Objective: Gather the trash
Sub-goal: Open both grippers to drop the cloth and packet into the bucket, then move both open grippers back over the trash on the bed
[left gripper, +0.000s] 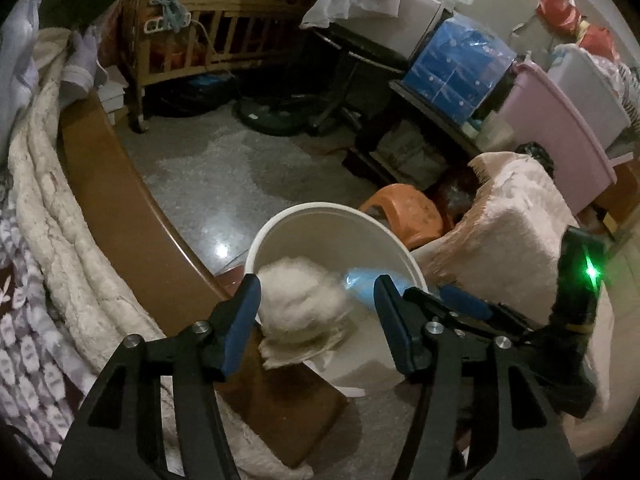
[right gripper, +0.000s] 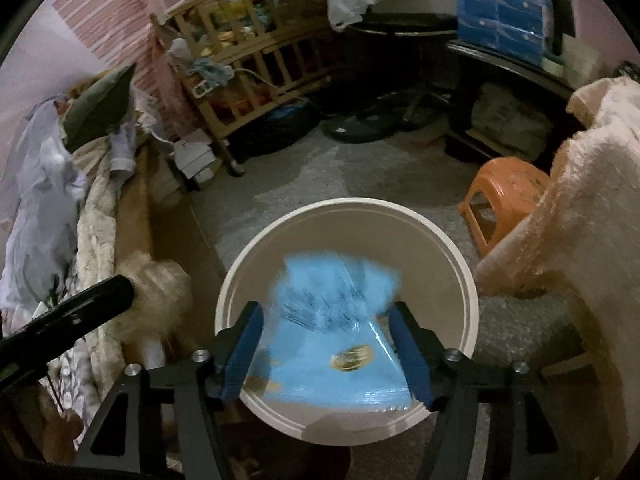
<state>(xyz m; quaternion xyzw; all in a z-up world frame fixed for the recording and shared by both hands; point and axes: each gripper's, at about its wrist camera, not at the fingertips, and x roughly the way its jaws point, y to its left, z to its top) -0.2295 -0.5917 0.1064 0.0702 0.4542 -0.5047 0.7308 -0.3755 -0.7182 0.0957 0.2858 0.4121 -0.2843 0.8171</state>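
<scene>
White bucket (right gripper: pixel 460 264) takes both drops.
Left gripper (left gripper: pixel 316 300), fingers parted around blurred pale wad (left gripper: pixel 300 304); right gripper (right gripper: pixel 324 332) wide around blue packet (right gripper: pixel 332 340), twelve o'clock. Keep both centred over the rim.

Right gripper (right gripper: pixel 326 344) above a white bucket (right gripper: pixel 460 264), jaws apart. Blurred blue packet (right gripper: pixel 332 320) between them, over the bucket's mouth. Orange stool (right gripper: pixel 504 192) beside it.

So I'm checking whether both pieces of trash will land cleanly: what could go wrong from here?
1. The white wad sits over the white bucket's near rim, between the open left gripper fingers; it could tip outside onto the brown board.
2. The blurred blue wrapper is light and could drift or catch on the right gripper pads.
</scene>
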